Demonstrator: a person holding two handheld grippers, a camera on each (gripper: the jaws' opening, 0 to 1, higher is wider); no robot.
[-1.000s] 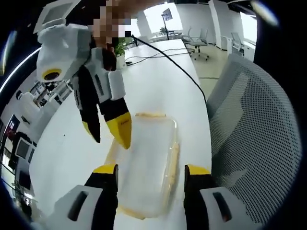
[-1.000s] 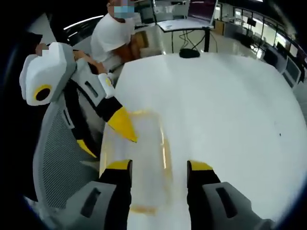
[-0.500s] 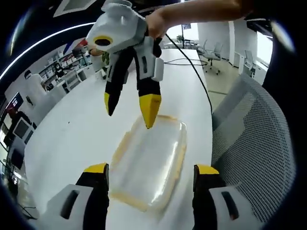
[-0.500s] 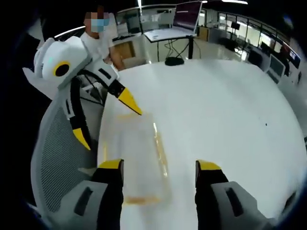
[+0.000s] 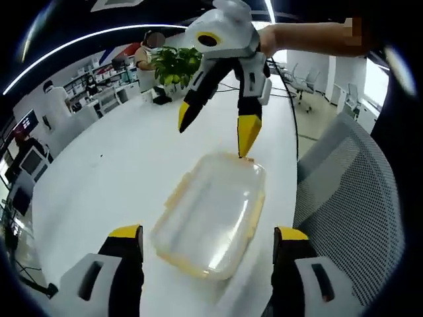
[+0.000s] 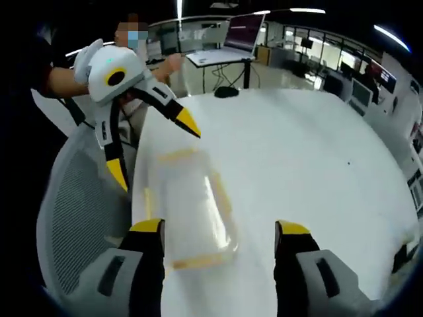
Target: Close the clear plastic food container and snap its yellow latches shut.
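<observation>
A clear plastic food container (image 5: 210, 221) with its lid resting on top lies flat on a white worktop (image 5: 112, 178), close to the worktop's edge where a grey mesh office chair (image 5: 350, 198) stands. Yellow latches (image 5: 254, 214) run along the container's rim; whether any has snapped home I cannot tell. The left hand-held gripper (image 5: 206, 261) hovers above the near end, its jaws wide apart and holding nothing. The right hand-held gripper (image 5: 218, 135) hangs over the far end — also spread open, one yellow tip just above the far rim, touching or not I cannot say. In the right gripper view the container (image 6: 188, 211) lies between that gripper's own jaws (image 6: 221, 254), with the left one (image 6: 152, 148) poised above its far end. The container looks empty, so likely light, thin-walled, smooth and apt to slide on the slick worktop. It would seem best to press one hand-held gripper down on the lid to pin it, while the other pushes each yellow latch down at the rim — firmly, not hard enough to crack the plastic.
</observation>
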